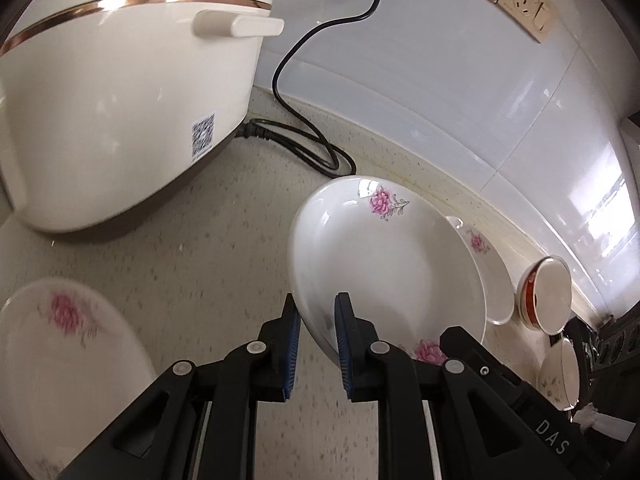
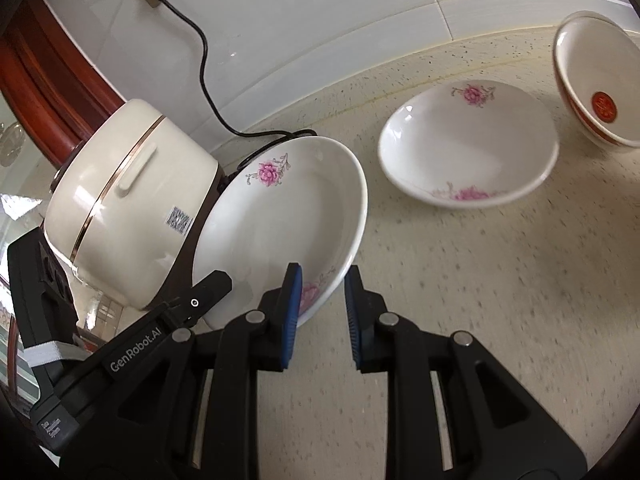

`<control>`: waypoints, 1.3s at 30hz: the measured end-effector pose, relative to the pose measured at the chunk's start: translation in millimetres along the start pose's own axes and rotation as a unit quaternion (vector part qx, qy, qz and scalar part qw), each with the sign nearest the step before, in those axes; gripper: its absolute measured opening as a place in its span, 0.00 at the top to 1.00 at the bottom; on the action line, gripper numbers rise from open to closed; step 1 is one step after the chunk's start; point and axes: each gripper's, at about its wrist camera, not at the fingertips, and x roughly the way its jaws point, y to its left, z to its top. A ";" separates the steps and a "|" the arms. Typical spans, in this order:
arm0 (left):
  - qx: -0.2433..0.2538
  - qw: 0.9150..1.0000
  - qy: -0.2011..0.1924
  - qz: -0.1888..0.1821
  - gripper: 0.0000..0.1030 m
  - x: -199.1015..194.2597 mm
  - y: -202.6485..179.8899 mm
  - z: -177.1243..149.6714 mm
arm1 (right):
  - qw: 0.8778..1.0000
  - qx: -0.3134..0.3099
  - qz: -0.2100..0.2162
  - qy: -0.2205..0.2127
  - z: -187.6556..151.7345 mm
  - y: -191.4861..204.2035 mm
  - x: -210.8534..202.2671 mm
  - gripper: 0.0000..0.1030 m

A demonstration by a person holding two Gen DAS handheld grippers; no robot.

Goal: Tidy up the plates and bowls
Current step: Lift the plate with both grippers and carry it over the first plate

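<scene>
In the left wrist view, I hold a flowered plate (image 1: 384, 264) lifted and tilted off the tabletop (image 1: 208, 240), in front of the rice cooker (image 1: 120, 92); my left tongs (image 1: 318, 344) are closed on its near rim, one blue pad on each face. My right tongs grip the same plate's opposite rim. Beyond the plate, farther from the cooker, a second flowered plate (image 1: 490, 264) lies flat, then a red-banded bowl (image 1: 546, 294) and another bowl (image 1: 560, 372). A third flowered plate (image 1: 68, 356) sits blurred on the cooker's near side. In the right wrist view, my right tongs (image 2: 320, 304) straddle the lifted plate's rim with a gap at the outer pad, so I cannot tell whether they clamp it. The resting plate and red-banded bowl lie well apart from the cooker. I judge the sorting barely begun: nothing is stacked yet, and this plate likely goes onto another next. Both tools reach forward, low, converging on the one plate.
</scene>
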 end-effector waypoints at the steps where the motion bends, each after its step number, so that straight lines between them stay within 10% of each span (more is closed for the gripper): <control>1: -0.002 1.000 0.000 0.000 0.83 -2.9 0.1 -4.1 | 1.000 0.000 0.001 0.000 -0.1 -0.9 -0.1 0.76; 39: -0.102 0.994 -0.027 0.032 0.83 -110.1 100.7 -59.9 | 0.991 -0.084 0.085 0.067 -19.1 52.6 13.5 0.72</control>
